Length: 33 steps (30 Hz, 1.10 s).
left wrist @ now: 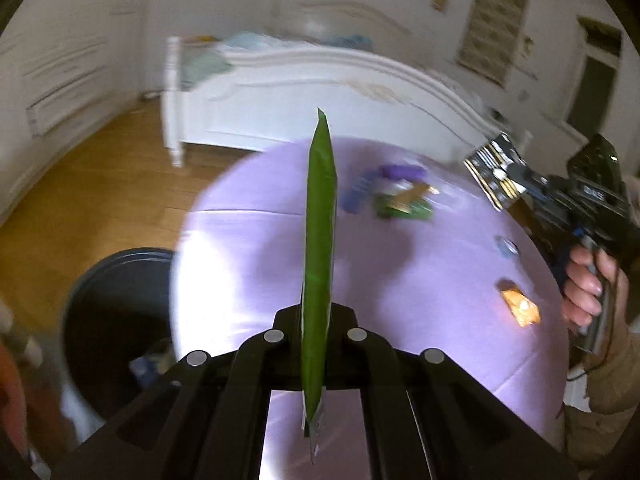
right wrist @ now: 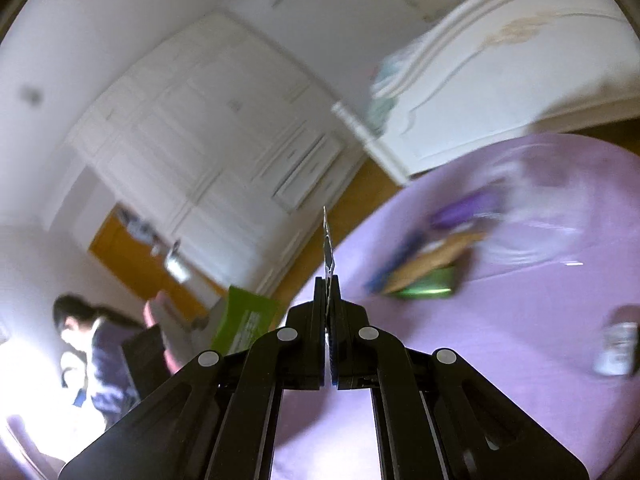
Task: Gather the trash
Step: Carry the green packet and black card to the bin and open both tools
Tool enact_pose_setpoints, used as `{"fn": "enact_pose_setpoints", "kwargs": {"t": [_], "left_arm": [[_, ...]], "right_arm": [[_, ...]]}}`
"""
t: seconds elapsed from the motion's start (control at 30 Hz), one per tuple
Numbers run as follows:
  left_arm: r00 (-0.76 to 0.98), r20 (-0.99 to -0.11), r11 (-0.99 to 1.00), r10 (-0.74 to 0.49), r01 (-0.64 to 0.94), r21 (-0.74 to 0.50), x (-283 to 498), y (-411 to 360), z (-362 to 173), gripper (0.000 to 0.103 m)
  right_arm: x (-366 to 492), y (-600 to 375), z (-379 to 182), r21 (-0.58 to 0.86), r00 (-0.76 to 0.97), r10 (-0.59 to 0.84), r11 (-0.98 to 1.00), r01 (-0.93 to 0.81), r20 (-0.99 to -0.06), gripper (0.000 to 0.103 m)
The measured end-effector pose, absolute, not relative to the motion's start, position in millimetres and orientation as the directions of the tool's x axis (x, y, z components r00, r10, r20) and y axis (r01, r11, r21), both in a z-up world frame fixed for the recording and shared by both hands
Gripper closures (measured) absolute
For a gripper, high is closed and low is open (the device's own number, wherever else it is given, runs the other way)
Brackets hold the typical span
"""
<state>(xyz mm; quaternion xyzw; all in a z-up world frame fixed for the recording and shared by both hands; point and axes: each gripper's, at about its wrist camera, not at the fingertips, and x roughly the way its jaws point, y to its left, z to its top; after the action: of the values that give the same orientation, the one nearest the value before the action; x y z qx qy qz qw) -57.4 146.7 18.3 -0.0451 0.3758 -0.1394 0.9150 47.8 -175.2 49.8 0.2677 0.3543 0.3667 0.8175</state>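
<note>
Spreading across both views is a round table under a lilac cloth (left wrist: 400, 280), and behind it a white bed (left wrist: 320, 92) on a wooden floor. Only the right wrist view takes in the white wardrobe (right wrist: 208, 120) along the wall and, low at the left edge, a person (right wrist: 92, 344) in dark clothing, badly blurred. Only the left wrist view shows the dark round bin (left wrist: 116, 320) standing on the floor just beside the table's near-left edge, with some scraps dimly visible inside. That view also shows the right gripper (left wrist: 524, 178) from outside, held by a hand (left wrist: 588, 284) at the right edge of the table, its jaws pinched on a black wrapper with pale printing (left wrist: 496, 168); in its own view that wrapper appears only edge-on, as a thin sliver between the closed fingers. The left gripper (left wrist: 316, 316) has its jaws clamped on a green packet (left wrist: 320, 216), seen edge-on and standing up above the cloth; the right wrist view shows this packet's flat green face instead, off to the left beyond the table. Left on the cloth are a blurred heap of purple, blue, tan and green wrappers (left wrist: 396, 196) near the middle, a crumpled orange wrapper (left wrist: 518, 304) nearer the right side, and a small bluish scrap (left wrist: 506, 246) between them.
</note>
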Motion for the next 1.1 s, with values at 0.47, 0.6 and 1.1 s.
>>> {"fn": "enact_pose_setpoints", "kwargs": {"t": [0.47,0.6,1.1], "left_arm": [[0.732,-0.672,0.974,-0.112,-0.053,-0.22,-82.2,269.3,-15.2,0.099],[0.722,-0.684,0.965,-0.107,-0.089,-0.245,-75.8,288.8,-28.2,0.099],[0.692,-0.71,0.952,-0.133,-0.109,-0.285,-43.6,307.3,-49.8,0.098]], "right_arm": [[60.1,49.9,38.4,0.649,0.174,0.817,0.548,-0.527,-0.549,0.1],[69.9,100.0,18.6,0.646,0.128,0.799,0.558,-0.521,-0.587,0.1],[93.0,169.5,-27.7,0.626,0.088,0.743,0.615,-0.479,-0.663,0.1]]}}
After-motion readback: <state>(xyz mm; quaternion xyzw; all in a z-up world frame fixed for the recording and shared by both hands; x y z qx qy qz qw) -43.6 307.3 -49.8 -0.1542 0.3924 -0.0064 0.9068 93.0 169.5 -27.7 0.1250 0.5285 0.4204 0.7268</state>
